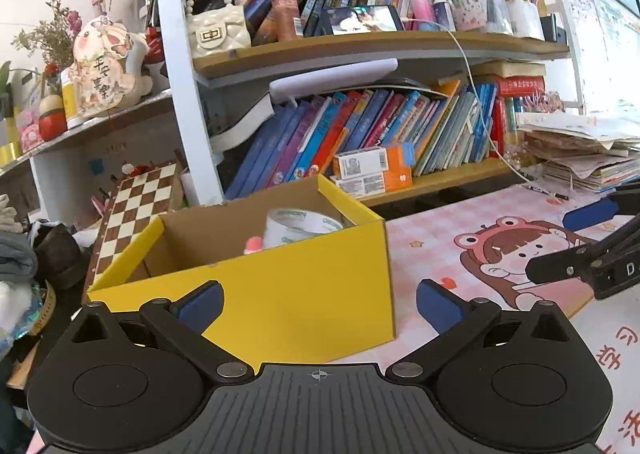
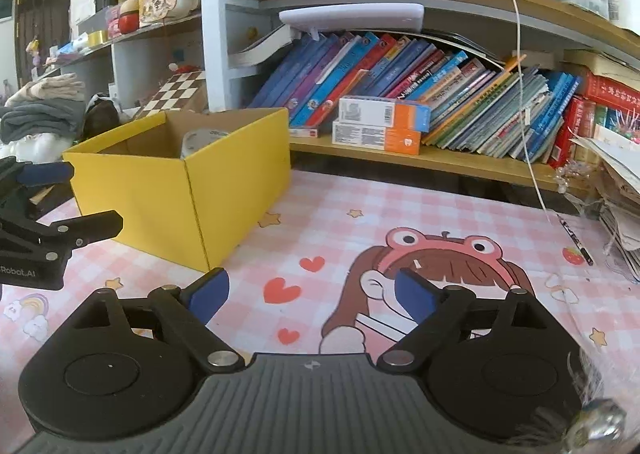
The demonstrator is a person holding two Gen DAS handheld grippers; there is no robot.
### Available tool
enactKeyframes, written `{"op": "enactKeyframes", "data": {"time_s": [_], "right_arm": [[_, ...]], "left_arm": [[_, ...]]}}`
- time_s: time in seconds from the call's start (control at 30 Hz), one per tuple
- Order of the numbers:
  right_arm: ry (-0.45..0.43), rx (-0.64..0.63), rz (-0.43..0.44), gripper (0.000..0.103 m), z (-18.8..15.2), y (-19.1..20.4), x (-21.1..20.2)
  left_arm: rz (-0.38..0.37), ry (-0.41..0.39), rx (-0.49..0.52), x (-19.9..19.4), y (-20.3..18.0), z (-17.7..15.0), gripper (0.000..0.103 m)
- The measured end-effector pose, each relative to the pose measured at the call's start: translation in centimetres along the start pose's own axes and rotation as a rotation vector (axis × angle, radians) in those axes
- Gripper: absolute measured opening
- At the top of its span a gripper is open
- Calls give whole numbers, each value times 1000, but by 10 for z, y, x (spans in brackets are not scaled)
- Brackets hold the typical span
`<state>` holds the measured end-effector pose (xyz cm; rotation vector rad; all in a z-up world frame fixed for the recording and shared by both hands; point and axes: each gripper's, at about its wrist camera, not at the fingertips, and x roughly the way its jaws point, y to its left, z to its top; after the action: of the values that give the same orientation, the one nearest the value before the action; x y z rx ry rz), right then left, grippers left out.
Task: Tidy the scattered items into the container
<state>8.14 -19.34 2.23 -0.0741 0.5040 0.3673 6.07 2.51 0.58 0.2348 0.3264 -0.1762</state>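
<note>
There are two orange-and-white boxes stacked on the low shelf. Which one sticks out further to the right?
The upper orange-and-white cardboard box: its orange end overhangs the lower orange-and-white cardboard box, on the wooden shelf.

A yellow box [image 1: 256, 294] stands open at mid-frame; a tape roll [image 1: 300, 226] and a pink item [image 1: 253, 244] lie inside.

The box [image 1: 304, 294] is bright yellow outside and plain brown cardboard inside, holding a white tape roll [image 1: 300, 228] with greenish print. The surface [image 2: 400, 206] wears a pink-and-white check with red hearts, yellow stars and a cartoon girl in a frog hat. Both grippers [image 1: 320, 300] [image 2: 312, 294] are black with blue pads.
</note>
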Motion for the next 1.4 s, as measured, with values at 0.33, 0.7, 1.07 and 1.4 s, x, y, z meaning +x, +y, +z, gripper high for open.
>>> {"op": "enactKeyframes", "data": {"time_s": [0.33,0.7,1.07,1.4], "right_arm": [[-22,5,-59,98,-15,-8,-1],[-63,-17,-165,102,-18,-9,0],[-59,-1,-183,103,-29,-14,-3],[-67,-4,-199,103,-36,-15,-5]], "left_arm": [[36,26,-27,8,-13,-6,103],[89,38,-42,12,-18,-10,103],[77,51,-56,11,-24,-15,103],[65,67,-56,13,-30,-22,103]]}}
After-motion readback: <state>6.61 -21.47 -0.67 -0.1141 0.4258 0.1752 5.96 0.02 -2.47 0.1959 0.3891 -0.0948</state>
